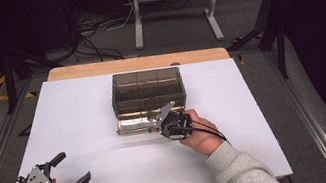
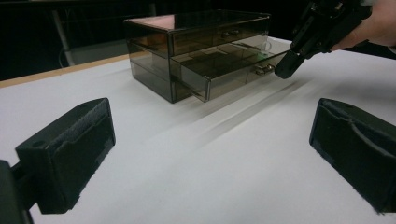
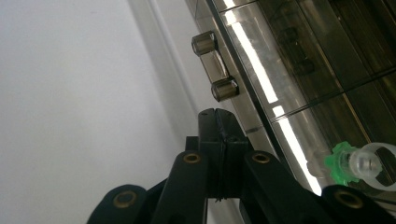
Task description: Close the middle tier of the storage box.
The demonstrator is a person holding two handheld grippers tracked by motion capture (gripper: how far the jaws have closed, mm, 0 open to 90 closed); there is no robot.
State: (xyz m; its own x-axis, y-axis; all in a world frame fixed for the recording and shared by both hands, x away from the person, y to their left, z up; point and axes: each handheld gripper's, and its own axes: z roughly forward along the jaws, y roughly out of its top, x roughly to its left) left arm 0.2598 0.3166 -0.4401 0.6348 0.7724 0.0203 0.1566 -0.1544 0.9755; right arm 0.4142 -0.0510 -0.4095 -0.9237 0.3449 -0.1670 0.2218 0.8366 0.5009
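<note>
Drawer-closing step, by my reading: right gripper [image 3: 217,116], jaws shut empty, beside handle [image 3: 215,69] of smoky clear plastic drawer box [image 1: 146,88]. Next: push drawer [image 2: 233,63] home. Left gripper [image 1: 66,170] open, idle.

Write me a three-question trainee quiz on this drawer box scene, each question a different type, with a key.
1. True or false: the lower drawer of the smoky clear drawer box is pulled partly out.
2. Multiple choice: the right gripper has its jaws A) wide apart, B) pressed together with nothing between them, C) clamped on the drawer handle.
3. Fill in: the left gripper rests near the front-left of the white table, well away from the box, with its jaws ____.

Key: 1 true; 2 B, its tip sits beside the handle at the drawer front; 3 open.
</note>
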